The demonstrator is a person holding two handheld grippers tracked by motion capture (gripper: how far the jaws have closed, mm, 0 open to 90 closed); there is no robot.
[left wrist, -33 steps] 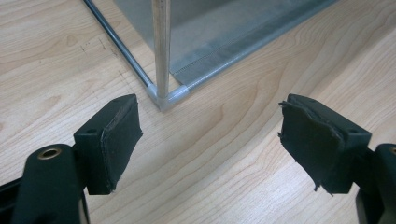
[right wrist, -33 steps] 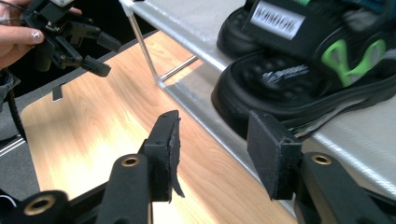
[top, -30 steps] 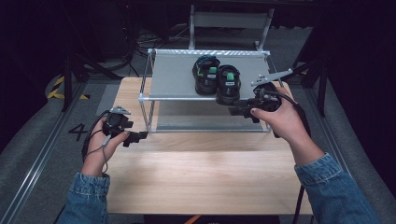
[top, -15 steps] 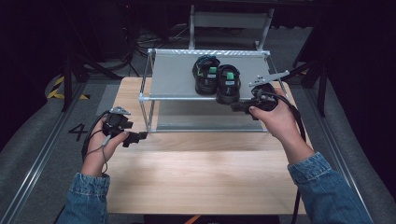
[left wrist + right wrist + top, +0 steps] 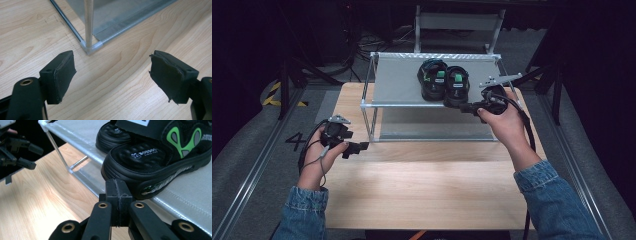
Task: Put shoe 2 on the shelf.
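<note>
While two black sandals are sitting side by side on the rack top shelf, the right gripper, pressed together, is touching the nearer sole; the left gripper is hovering spread over the wooden table.

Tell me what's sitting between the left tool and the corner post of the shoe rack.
Nothing; in the left gripper view, only bare wooden table lies between the open left tool and the rack's corner post.
</note>
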